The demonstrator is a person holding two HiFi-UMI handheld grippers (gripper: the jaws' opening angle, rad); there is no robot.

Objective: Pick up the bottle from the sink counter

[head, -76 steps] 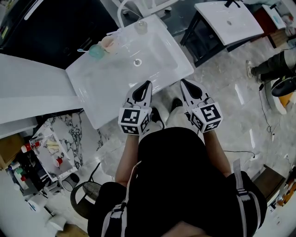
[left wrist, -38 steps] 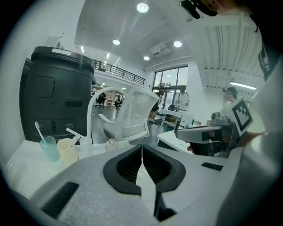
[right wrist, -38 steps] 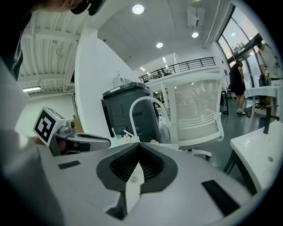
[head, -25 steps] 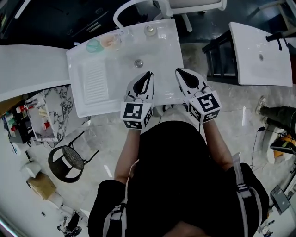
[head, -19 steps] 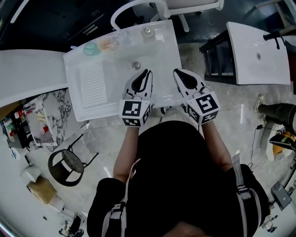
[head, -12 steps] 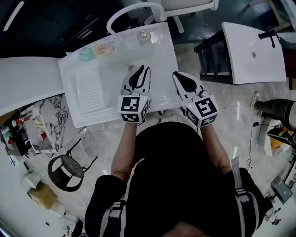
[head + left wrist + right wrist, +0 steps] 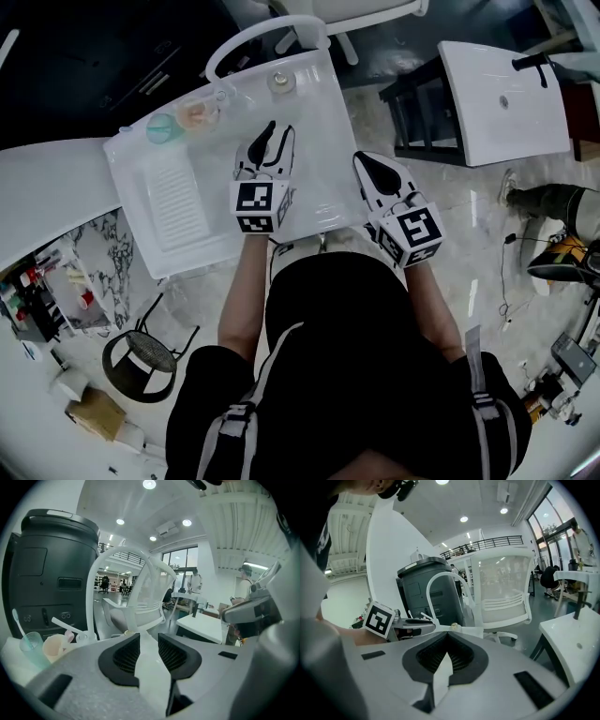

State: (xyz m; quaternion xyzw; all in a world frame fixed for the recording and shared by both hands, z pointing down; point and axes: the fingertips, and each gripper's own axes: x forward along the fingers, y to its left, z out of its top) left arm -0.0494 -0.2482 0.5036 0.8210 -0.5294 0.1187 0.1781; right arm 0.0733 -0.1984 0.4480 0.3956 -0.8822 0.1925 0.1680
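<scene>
Left gripper (image 7: 269,139): over the sink (image 7: 319,141) basin, pointing at the back rim. Its jaws are partly apart, have just been opening, and have nothing between them. Right gripper (image 7: 367,161): at the sink's front right edge, jaws together and empty.

Bottle (image 7: 280,82): upright on the sink's back rim, beyond the left gripper and apart from it. It is not yet held.

Risks, as judged:
- The jaw gap looks narrow against the bottle's body. Going in at this width would likely have a pad strike the bottle's face and push it over rather than straddle it.
- The bottle stands close to the sink's back edge, so a push from the front could send it off the back.
- The teal cup (image 7: 163,127) and peach cup (image 7: 199,113) stand further left on the same rim. A leftward drift could clip them.

Appearance of the bottle: small, clear-bodied, with a pale cap. It looks light and smooth, so easily tipped and liable to slip in a shallow grip.
</scene>
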